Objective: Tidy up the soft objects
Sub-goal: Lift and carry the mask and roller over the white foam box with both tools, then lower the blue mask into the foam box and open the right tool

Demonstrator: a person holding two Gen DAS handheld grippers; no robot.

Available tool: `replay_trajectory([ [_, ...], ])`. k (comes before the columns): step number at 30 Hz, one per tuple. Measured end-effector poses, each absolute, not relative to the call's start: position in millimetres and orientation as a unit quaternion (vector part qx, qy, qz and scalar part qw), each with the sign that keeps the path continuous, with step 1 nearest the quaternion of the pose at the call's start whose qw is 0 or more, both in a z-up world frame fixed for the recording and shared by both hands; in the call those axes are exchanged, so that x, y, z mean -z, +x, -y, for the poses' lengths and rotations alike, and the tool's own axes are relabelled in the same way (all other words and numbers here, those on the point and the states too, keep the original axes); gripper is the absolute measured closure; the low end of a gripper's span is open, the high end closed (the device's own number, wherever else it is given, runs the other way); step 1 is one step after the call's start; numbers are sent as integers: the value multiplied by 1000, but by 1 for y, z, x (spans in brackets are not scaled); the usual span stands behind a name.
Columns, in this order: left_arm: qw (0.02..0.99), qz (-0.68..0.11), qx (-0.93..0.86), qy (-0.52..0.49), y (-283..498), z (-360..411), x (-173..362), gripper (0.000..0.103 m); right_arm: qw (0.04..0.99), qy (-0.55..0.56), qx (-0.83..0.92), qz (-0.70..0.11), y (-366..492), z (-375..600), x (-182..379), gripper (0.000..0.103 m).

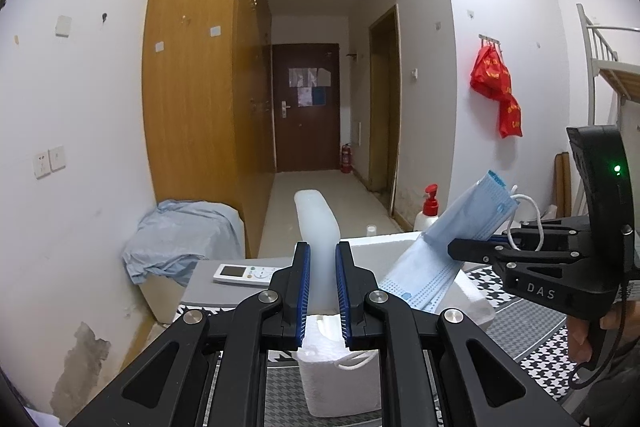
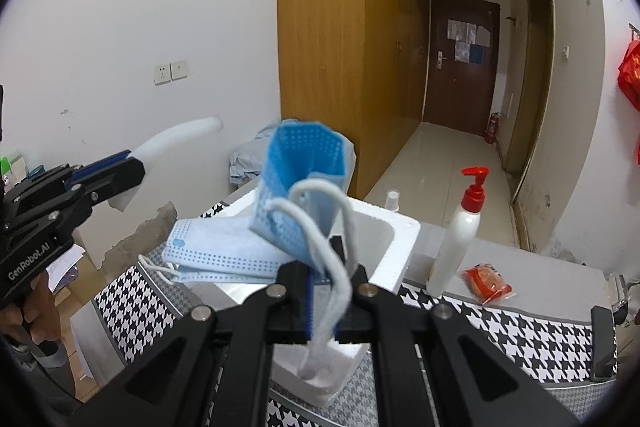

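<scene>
Above a white foam box (image 2: 404, 239) on the table (image 2: 520, 323), both hand-held grippers carry soft goods. From the left wrist view, the left hand-held gripper (image 1: 322, 291) sits at 6 o'clock, its blue ribbed pads (image 1: 305, 291) drawn in narrow against a translucent, milky white soft strip (image 1: 316, 223) that rises upright between them and bends slightly at its rounded top. Below the fingers lies a white face mask (image 1: 340, 379) with a thin ear loop, resting in the box.

At 3 o'clock in that view, the right hand-held gripper (image 1: 454, 250) is clamped on a stack of blue surgical masks (image 1: 460, 227), pleated and dotted with embossed holes along the edge, folded so that one part points up and the other droops toward the box. From the right wrist view, the same masks (image 2: 304, 187) stand at centre, folded into a curl, their white cord ear loops (image 2: 336, 267) hanging down between the nearly shut fingers of the right hand-held gripper (image 2: 326, 291).

At 3 o'clock on the houndstooth-patterned table cover stands a white pump bottle (image 2: 456, 239) with a red pump head, just beside a red crinkly snack packet (image 2: 486, 283). A white remote control (image 1: 246, 274) lies at 9 o'clock of the left fingers.
</scene>
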State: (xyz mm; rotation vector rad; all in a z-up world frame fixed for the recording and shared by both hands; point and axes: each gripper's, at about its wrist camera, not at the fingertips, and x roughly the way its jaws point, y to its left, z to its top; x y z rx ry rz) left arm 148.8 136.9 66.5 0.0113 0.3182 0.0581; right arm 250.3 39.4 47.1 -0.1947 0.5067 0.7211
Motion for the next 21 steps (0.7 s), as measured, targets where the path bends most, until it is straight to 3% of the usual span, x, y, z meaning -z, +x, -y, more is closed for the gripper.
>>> replay_trajectory([
  [18,985,-166,-46,0,154,-138,-66,89,882,-98,-356,-292,280,-63,-30,93],
  [21,985,-166,-49,0,153,-138,-67,89,882,-110,-349,-296,280,-65,-29,83],
])
